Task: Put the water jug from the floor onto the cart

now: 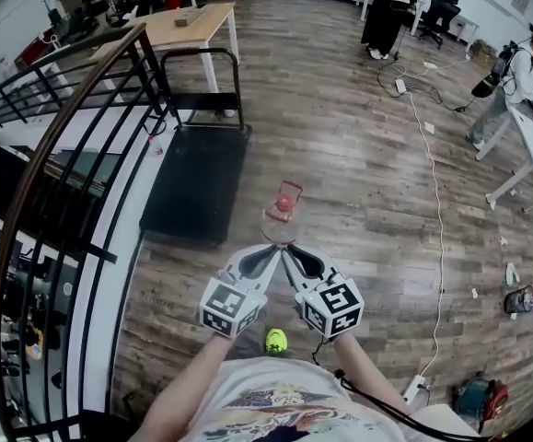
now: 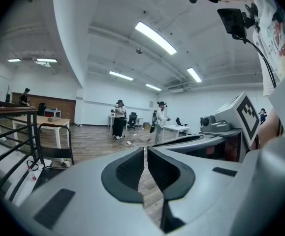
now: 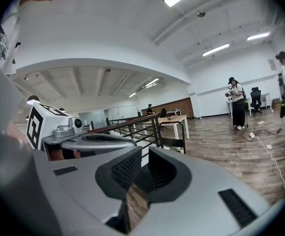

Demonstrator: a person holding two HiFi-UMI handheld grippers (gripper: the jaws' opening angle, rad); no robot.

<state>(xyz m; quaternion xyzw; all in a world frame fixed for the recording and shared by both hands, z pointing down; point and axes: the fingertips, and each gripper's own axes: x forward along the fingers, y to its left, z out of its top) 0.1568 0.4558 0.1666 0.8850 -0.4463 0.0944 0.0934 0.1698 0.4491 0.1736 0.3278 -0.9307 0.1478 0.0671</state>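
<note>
You are at the approach step; nothing is lifted yet. The water jug (image 1: 283,217), clear with a red cap, stands on the floor (image 1: 367,155) just off the near right corner of the cart (image 1: 197,178), apart from its black deck. Your left gripper (image 1: 268,254) and right gripper (image 1: 294,256) sit side by side with their tips converging just short of the jug, on your side of it; from the head view you cannot tell whether they touch it. Each gripper view shows its pads pressed together with only floorboards showing past them, so both are empty; the jug itself appears in neither gripper view, which suggests it sits below their line of sight.

The next move likely calls for spreading at least one gripper and dipping lower to reach the neck under the red cap; a full jug would be heavy, so plan on both grippers sharing the hold, one at each side. After that, carry it left and forward over the cart's near edge and set it upright on the bare deck, short of the handle (image 1: 202,58) at the far end.
</note>
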